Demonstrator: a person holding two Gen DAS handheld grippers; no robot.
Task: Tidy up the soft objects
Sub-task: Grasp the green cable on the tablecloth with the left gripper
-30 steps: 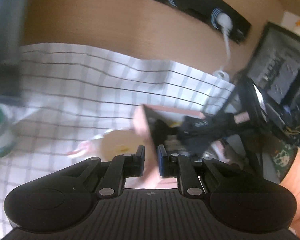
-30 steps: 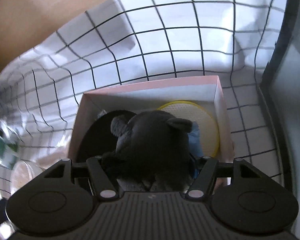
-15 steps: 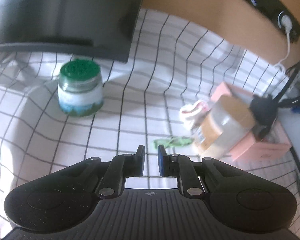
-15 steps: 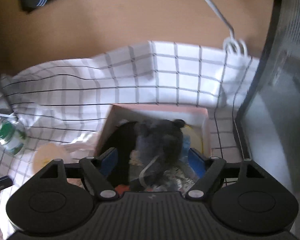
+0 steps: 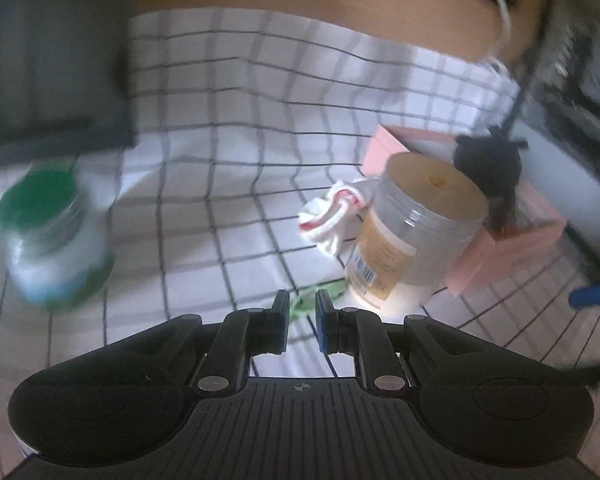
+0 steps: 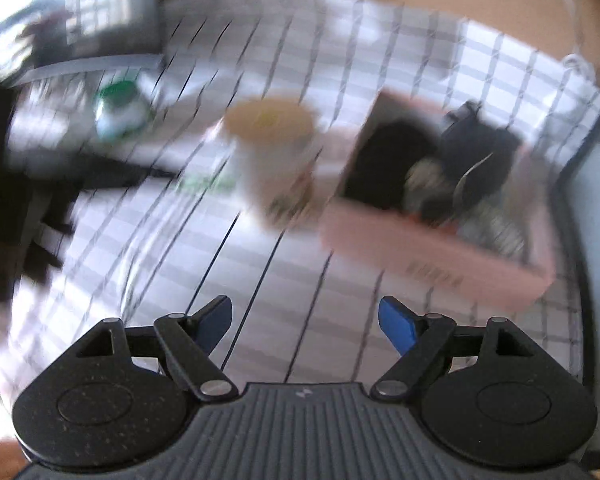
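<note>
A pink box [image 5: 504,248] [image 6: 432,248] stands on the checked cloth with a dark plush toy [image 5: 488,160] [image 6: 476,148] and other soft items in it. A white cloth with red stripes [image 5: 334,216] lies left of the box, behind a tan-lidded jar [image 5: 416,232]. A small green item [image 5: 312,300] lies on the cloth just ahead of my left gripper [image 5: 302,306], which is shut and empty. My right gripper [image 6: 306,322] is open and empty, well in front of the box.
A green-lidded jar [image 5: 52,236] [image 6: 120,110] stands at the left. The tan-lidded jar [image 6: 272,156] stands close to the box's left side. A dark monitor [image 5: 48,60] is at the back left, and a dark appliance [image 5: 580,80] at the right.
My right gripper has let go of the dark plush toy in the box and pulled back and to the left. My left gripper has swung slightly right, closer to the tan-lidded jar.
</note>
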